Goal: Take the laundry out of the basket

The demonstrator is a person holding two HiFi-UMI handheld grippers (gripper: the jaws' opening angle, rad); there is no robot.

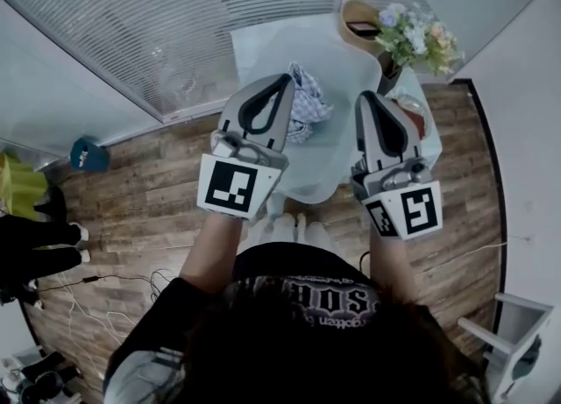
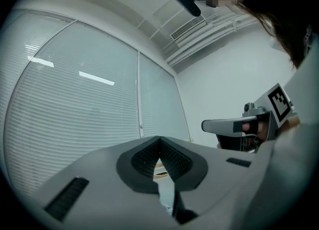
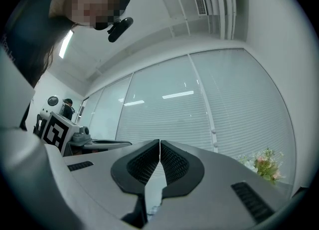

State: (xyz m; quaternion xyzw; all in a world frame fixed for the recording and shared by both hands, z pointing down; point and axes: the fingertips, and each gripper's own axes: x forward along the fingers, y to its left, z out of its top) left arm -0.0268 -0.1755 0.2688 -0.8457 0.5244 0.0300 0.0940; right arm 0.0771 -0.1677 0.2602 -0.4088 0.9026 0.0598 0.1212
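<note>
While the person held both grippers over the desk (image 1: 316, 173) in the head view, the left gripper (image 1: 282, 84) had its jaws pressed together on nothing, tips aimed toward the top of the frame. Just right of it, at centre, the laundry (image 1: 310, 102), a crumpled blue-and-white checked cloth, lay on the pale, smooth desk. Its long axis ran top to bottom, and that gripper hid its left side. Bare desk lay above and below the cloth. The right gripper (image 1: 365, 97) likewise had closed, empty jaws. Flowers (image 1: 414, 34) stood at the desk's upper-right edge, and wood-plank floor (image 1: 149, 205) surrounded the desk.
</note>
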